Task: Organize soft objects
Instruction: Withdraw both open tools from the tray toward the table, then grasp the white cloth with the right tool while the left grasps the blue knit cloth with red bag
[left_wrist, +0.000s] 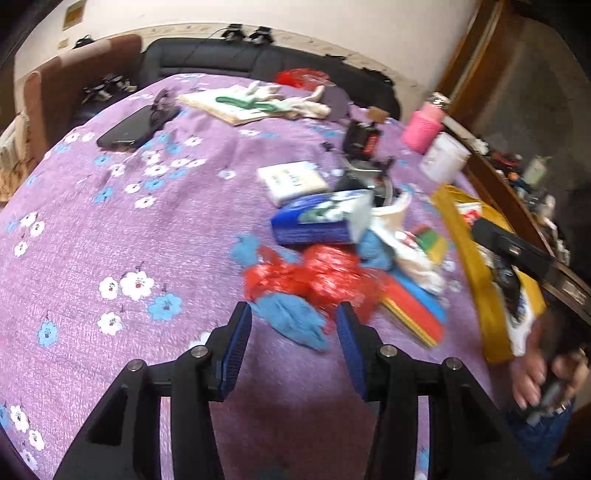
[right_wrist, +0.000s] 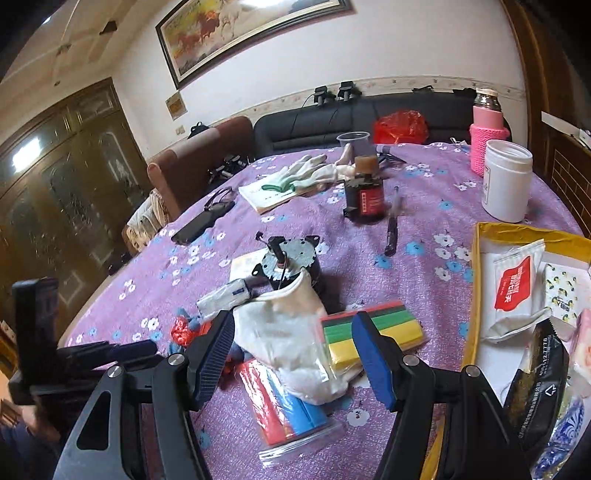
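Hovering at the pick-up step of sorting the soft things: nothing lifted yet, most of the pile lying loose on the purple flowered cover (left_wrist: 147, 229)

Left tongs (left_wrist: 293, 314) open, pads bare, gripping nothing, pointed steeply down at the heap. Crumpled blue cloth (left_wrist: 295, 323) right between and just past the tips, pinched by neither pad. Red plastic bag (left_wrist: 321, 277) just beyond the tips, touching the blue cloth; blue tissue pack (left_wrist: 314, 223) farther out ahead.

Right tongs (right_wrist: 293, 319) open wide as well, holding nothing, tilted down less steeply. White cloth pouch (right_wrist: 295, 347) straight ahead between the two fingers, seemingly below them and not gripped; contact with the left-hand finger impossible to tell. Pack of coloured sponges (right_wrist: 373, 334) partly behind the right-hand fingertip, a second pack (right_wrist: 291, 413) lower, close beneath the jaws. Yellow tray (right_wrist: 474, 288) off to the right of these tongs, already holding several soft packets, so probably the drop-off place.

Next, by judgement: lower the left tips around the blue cloth, close gently on a thick fold, lift clear without dragging the red bag along, then carry across to the tray. Likewise for the right tongs with the white pouch, taking care not to catch the sponge pack beneath
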